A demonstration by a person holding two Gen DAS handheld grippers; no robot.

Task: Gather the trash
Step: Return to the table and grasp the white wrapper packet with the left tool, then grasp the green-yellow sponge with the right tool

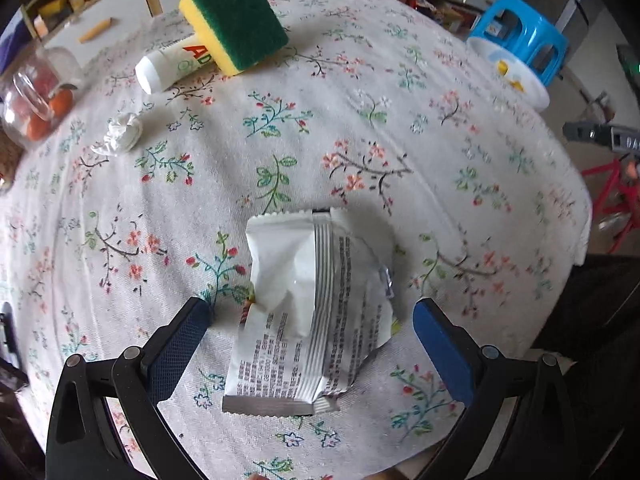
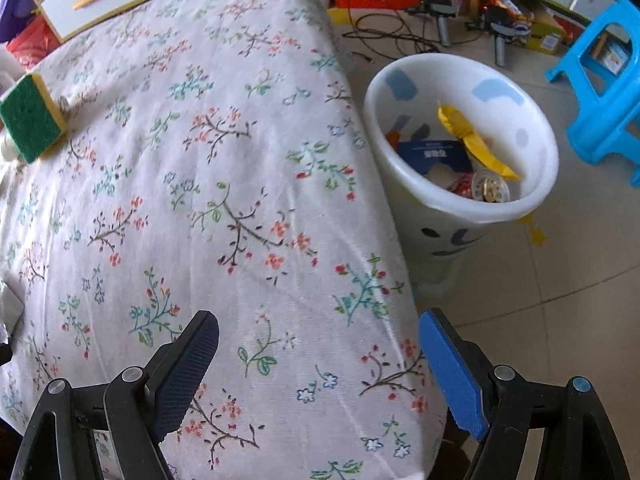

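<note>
The left hand-held gripper (image 1: 312,316) hangs spread wide over a torn white snack wrapper (image 1: 308,312) lying flat on the floral tabletop (image 1: 360,140), the pads clear of it on both sides. The right hand-held gripper (image 2: 318,344) is likewise released and empty near the tabletop's edge, beside the white trash bin (image 2: 460,216). A clean pickup likely means pinching the wrapper's puffed middle, not the cloth.
</note>
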